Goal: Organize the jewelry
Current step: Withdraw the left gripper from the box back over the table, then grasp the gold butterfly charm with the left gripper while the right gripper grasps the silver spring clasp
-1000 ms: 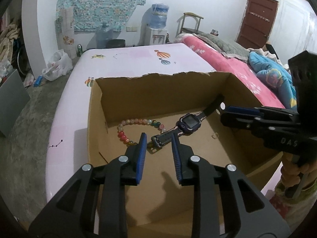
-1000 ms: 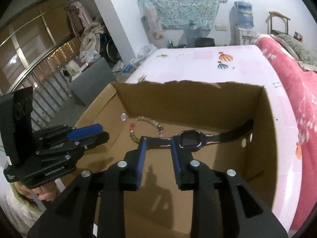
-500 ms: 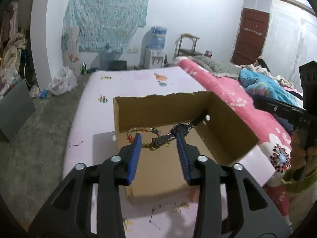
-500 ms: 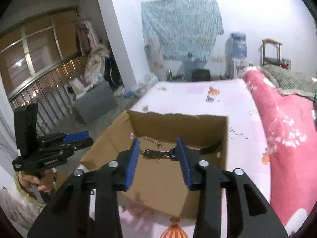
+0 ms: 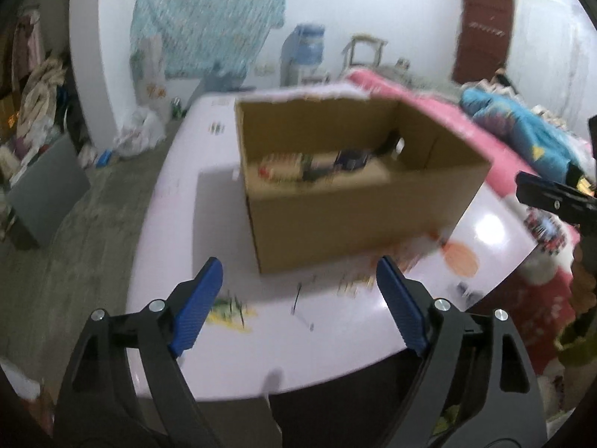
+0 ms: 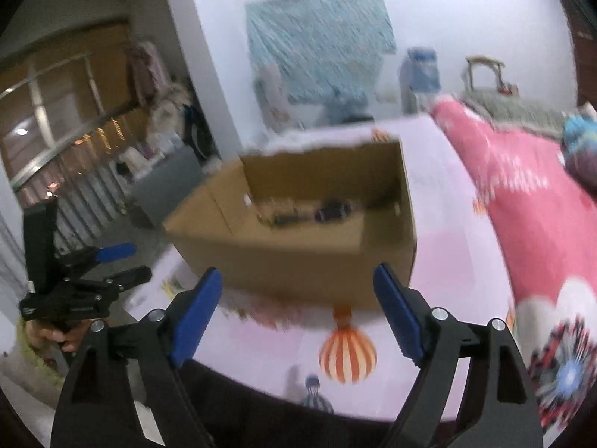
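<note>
An open cardboard box stands on the pale pink table. Inside it lie a bead bracelet and a dark watch, both blurred. My left gripper hovers short of the box's front wall, its jaws opening wide with nothing between them. My right gripper hangs likewise before the box, jaws opening and empty; the watch shows beyond. A black finger of my right gripper pokes in at the right edge. The left gripper appears at the left, held in a hand.
A thin dark strand and small yellowish bits lie on the table in front of the box. The near table edge runs just under the grippers. A pink blanket lies right; a grey box sits on the floor.
Both grippers have drawn back out of the box to in front of it, and their jaws have spread from narrow to wide. Watch and bracelet stay inside the box.
</note>
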The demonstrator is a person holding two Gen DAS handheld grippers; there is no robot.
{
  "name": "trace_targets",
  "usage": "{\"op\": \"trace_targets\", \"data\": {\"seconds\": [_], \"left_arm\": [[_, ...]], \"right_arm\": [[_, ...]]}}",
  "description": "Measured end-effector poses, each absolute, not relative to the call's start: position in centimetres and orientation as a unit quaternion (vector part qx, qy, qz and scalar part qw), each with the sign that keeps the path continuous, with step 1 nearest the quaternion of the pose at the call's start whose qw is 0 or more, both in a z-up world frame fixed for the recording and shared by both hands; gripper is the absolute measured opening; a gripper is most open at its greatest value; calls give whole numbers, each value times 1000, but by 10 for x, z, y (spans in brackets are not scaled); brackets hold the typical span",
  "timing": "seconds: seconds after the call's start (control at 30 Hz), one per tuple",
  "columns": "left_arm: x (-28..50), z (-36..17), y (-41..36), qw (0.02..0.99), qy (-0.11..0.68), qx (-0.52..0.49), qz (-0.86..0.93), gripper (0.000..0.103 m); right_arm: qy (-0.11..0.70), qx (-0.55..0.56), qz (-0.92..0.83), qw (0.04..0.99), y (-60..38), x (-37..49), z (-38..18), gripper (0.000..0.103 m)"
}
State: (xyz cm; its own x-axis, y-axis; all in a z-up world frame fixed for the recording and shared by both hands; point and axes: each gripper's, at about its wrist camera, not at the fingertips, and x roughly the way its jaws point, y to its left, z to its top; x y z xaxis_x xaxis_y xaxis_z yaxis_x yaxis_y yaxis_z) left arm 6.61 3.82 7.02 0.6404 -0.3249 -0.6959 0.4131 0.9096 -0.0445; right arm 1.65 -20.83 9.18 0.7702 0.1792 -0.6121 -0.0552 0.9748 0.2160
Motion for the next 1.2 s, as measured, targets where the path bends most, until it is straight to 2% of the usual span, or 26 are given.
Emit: {"op": "trace_targets", "data": {"seconds": [0.23, 0.73, 0.97, 1.2], "left_arm": [[69, 28, 35, 887, 420, 54, -184, 81], [65, 12, 10, 885, 396, 65, -235, 79], [75, 7, -6, 880, 390, 72, -263, 55], [87, -6, -21, 866, 409, 120, -263, 30]], "right_arm": [[396, 81, 37, 914, -195, 23, 41, 81], [402, 92, 60, 909, -194, 33, 29, 81], [392, 80, 73, 913, -183, 41, 26, 71], [395, 77, 80, 912, -182, 47, 22, 69]]}}
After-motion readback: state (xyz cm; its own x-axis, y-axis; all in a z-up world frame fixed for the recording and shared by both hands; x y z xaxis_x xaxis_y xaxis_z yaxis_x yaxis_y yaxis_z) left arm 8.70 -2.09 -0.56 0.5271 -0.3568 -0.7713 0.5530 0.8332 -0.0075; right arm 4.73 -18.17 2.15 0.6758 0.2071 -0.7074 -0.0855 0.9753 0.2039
